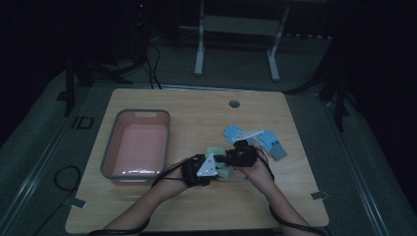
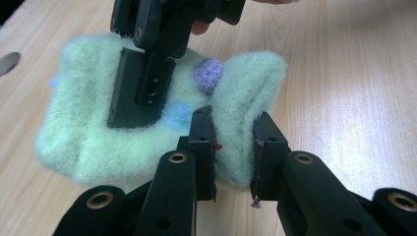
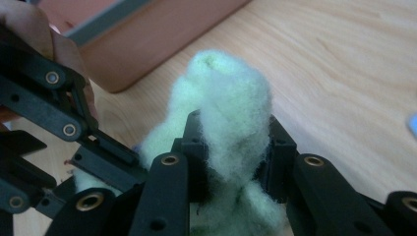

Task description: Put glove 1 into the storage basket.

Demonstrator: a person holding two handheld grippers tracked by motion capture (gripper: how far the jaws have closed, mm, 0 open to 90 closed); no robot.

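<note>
While both hands meet low over the table, left gripper [image 2: 235, 147] and right gripper [image 3: 231, 147] pinch the green fuzzy sock [image 2: 98, 137].

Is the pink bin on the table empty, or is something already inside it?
Empty. In the high view the pink bin shows only its bare bottom; the green fuzzy sock is outside it, on the table.
</note>
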